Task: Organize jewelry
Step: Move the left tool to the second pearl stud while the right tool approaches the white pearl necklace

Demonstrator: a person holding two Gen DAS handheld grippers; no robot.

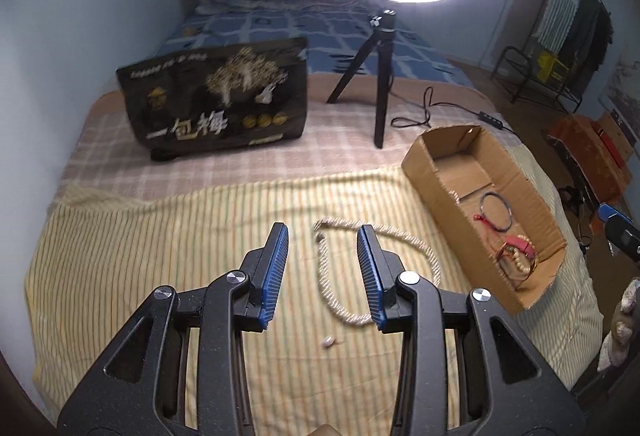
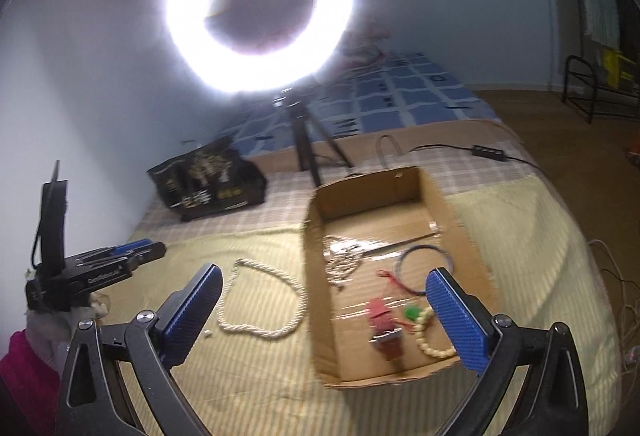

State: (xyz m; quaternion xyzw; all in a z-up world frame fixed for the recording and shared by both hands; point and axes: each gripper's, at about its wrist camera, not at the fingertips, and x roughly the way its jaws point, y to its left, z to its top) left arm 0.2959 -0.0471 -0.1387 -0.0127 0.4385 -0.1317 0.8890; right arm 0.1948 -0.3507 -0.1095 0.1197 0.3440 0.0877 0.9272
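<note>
A cream rope necklace lies in a loop on the striped yellow cloth, left of an open cardboard box. My left gripper hovers over the loop, open, with nothing between its blue pads. A small loose bead rests just below it. In the right wrist view my right gripper stands wide open above the box and holds nothing. Inside lie a pale chain, a blue bangle, a red strap and a bead bracelet. The necklace and my left gripper show at the left.
A lit ring light on a black tripod stands behind the box, its cable trailing right. A black printed bag sits at the back left. Folded bedding lies further back. The bed's edge drops off right of the box.
</note>
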